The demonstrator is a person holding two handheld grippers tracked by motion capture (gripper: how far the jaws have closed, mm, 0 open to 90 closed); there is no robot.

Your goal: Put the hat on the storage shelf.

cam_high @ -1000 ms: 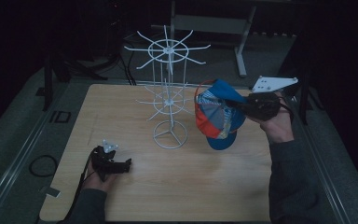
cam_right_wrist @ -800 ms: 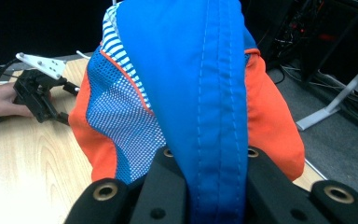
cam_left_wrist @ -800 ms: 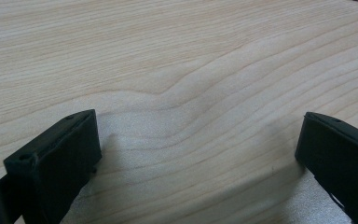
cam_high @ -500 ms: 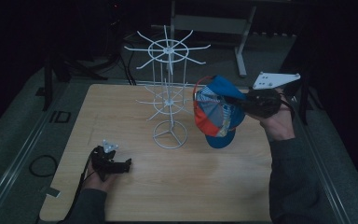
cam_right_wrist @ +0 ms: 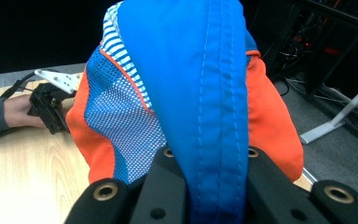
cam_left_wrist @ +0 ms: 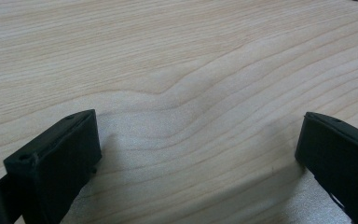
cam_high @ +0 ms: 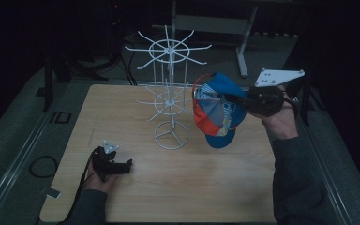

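The right gripper (cam_high: 236, 100) pinches a blue-orange cap (cam_high: 215, 110) just right of the white wire rack (cam_high: 169, 93), above the table (cam_high: 136, 201). The left gripper (cam_high: 127, 164), jaws spread, rests front-left of the rack. I can read no writing.

Between the black jaws, a cap (cam_right_wrist: 186, 93) shows blue brim, orange panels, blue-white mesh and stripes; white wire rack (cam_high: 168, 93) beyond.

Dim, murky high view; brighter, sharp gripper views with soft shadows.
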